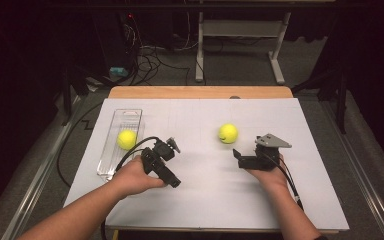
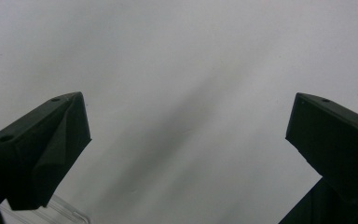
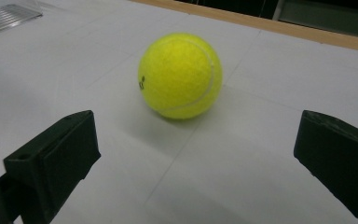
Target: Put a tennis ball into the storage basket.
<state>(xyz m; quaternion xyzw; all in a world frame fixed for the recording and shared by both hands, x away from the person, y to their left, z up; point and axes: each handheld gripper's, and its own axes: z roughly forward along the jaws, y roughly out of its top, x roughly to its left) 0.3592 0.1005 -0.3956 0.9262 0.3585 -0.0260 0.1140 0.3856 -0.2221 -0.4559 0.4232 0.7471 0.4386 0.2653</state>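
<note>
Altogether two yellow tennis balls are on the table, with one clear plastic tray (image 1: pixel 111 150) and two grippers. The first tennis ball (image 1: pixel 127 139) lies inside the tray, on the left part of the white table surface (image 1: pixel 205 190). The second tennis ball (image 1: pixel 228 133) lies free on the white surface, right of the middle.

The right gripper (image 1: pixel 237 153) is held by the right hand (image 1: pixel 270 175) low over the table, and its jaws stand wide apart and hold nothing. In the right gripper view the second tennis ball (image 3: pixel 181 75) lies ahead of the right gripper (image 3: pixel 196 154), beyond the jaw tips and about on the middle line between them, not touching either jaw.

The left gripper (image 1: pixel 176 182) is held by the left hand (image 1: pixel 135 176) just beside the tray, near its closer end. In the left gripper view its jaws are also spread wide over bare white surface, empty, and a clear edge at the bottom left corner is probably the tray (image 2: pixel 60 212). The ball in the tray is behind this gripper, apart from its jaws.
</note>
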